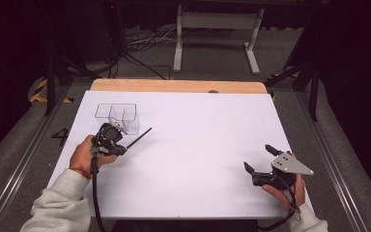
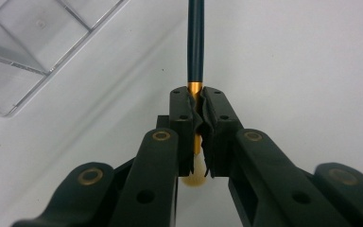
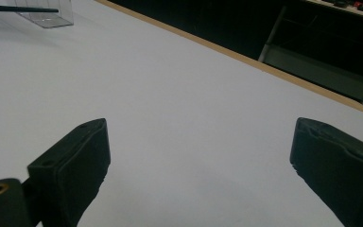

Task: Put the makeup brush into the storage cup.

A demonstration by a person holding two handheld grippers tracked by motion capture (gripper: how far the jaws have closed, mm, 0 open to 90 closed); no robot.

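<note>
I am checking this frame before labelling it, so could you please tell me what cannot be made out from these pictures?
- Pencil: its far tip is cut off by the top edge of the left gripper view, and is too small to read in the high view.
- Pencil's gold end: partly hidden between the left gripper fingers.
- Clear plastic box: cropped in both gripper views; its contents cannot be told.
- Right gripper: its hand is partly covered by the grey plate.

The left tool (image 1: 121, 145), gripped by the left hand (image 1: 84, 157), sits just beside the clear box (image 1: 118, 116), its jaws clamped on a pencil (image 2: 195, 42). The right tool (image 1: 261, 159), in the right hand (image 1: 285, 191), sits well apart from the box, jaws spread wide.
</note>
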